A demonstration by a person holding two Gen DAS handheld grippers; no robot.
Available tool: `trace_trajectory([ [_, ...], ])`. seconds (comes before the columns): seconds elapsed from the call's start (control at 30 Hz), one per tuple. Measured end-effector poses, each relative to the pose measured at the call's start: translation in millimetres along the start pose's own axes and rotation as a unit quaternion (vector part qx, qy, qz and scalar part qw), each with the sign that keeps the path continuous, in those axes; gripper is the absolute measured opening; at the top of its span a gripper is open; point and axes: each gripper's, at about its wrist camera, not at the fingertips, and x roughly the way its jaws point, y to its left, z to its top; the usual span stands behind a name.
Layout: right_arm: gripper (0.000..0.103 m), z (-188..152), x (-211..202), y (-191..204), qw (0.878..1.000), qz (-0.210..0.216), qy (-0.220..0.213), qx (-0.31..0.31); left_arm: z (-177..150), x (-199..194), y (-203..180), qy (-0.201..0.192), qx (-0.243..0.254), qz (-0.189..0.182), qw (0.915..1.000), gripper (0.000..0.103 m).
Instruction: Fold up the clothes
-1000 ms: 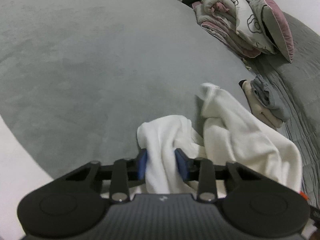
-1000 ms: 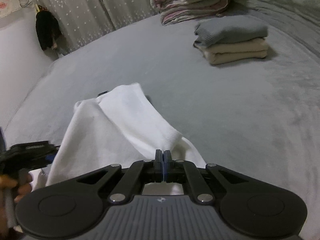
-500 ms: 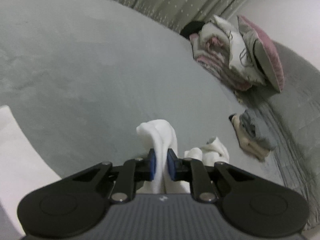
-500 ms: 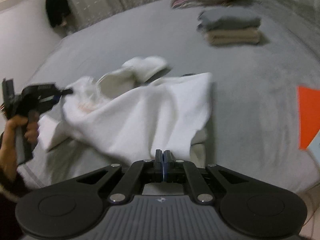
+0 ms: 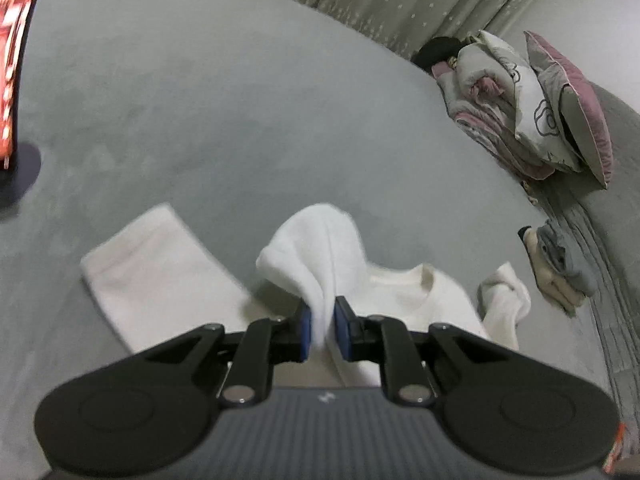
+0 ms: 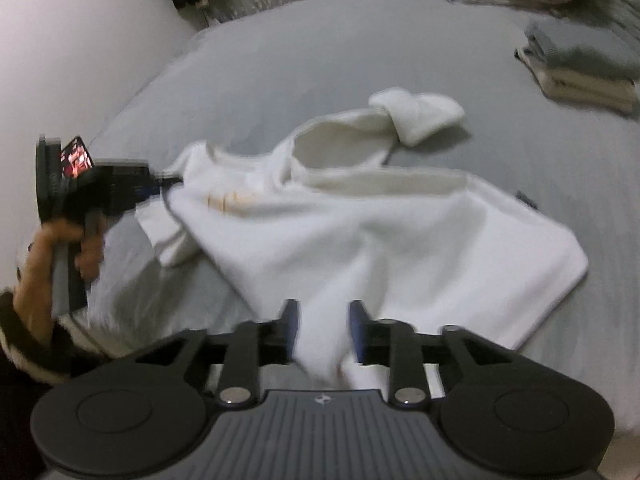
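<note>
Left wrist view: a bunched fold of a white sweatshirt (image 5: pixel 320 256) is clamped between the blue pads of the left gripper (image 5: pixel 323 328), above a grey bed (image 5: pixel 200 100).

Right wrist view: the sweatshirt is spread across the bed. The right gripper (image 6: pixel 323 330) jaws are opening, with white fabric lying loose between them, unpinched.

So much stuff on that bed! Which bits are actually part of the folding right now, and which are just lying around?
In the job:
- white sweater
- left claw, pinching a fold of it
- right claw, jaws opening, cloth between them

Just lying about:
- folded grey and beige stack
- pile of pillows and quilt
- grey bed cover
</note>
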Motion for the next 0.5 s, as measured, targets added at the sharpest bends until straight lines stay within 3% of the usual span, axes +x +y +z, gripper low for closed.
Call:
trace_trajectory([
  [0.3,0.036,77.7,44.1,27.7,0.998,0.004,-0.053,-0.042,-13.3,5.3,41.3,0.028,-0.024,-0.029,0.9989,0.013],
  [0.5,0.036,125.8,111.1,36.1,0.997,-0.013,-0.042,-0.062,-17.0,12.2,53.3,0.037,-0.044,-0.038,0.9976,0.014],
])
